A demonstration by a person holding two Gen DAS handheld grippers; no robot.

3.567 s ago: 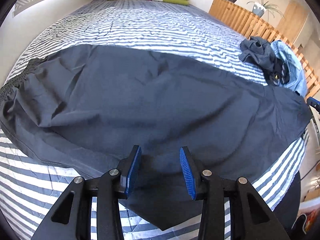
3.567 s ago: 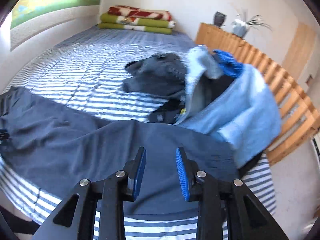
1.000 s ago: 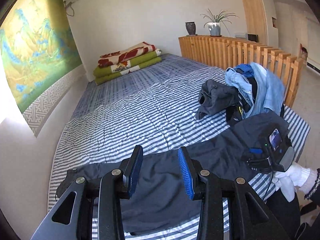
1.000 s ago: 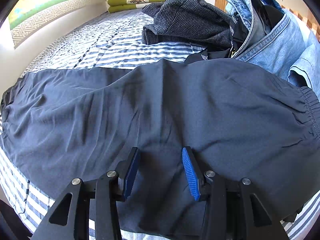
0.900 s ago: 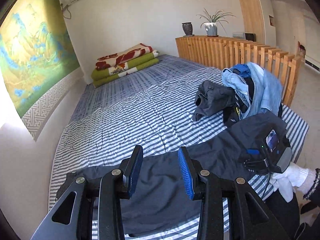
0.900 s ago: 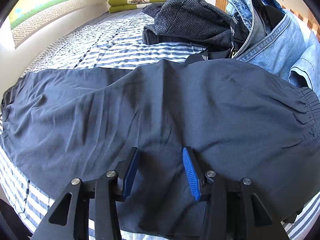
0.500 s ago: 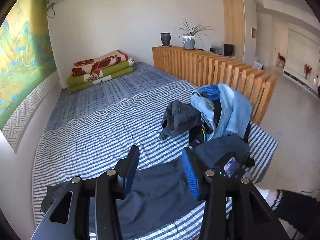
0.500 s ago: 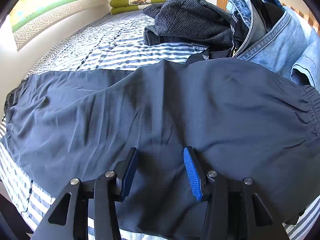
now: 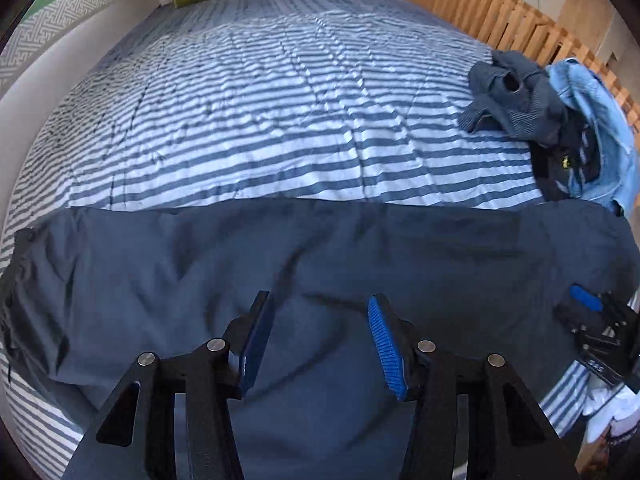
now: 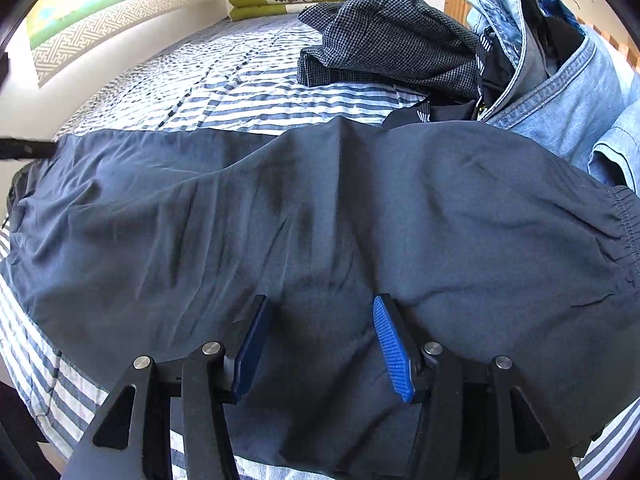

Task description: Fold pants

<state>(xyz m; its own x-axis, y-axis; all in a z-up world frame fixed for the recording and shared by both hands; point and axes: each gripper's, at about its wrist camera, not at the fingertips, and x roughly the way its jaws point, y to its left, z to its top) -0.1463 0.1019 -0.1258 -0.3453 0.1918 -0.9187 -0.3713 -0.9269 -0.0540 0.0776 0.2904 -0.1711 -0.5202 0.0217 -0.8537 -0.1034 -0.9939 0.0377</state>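
I see the dark navy pants (image 9: pixel 360 264) spread flat across the near edge of the striped bed (image 9: pixel 280 120), lying sideways to me. The fabric is thin and smooth, with shallow creases running through the middle. From the right wrist view the elastic, gathered waistband (image 10: pixel 624 216) sits at the right end, and the leg end trails off to the left. The near edge of the pants hangs slightly over the bed's edge.
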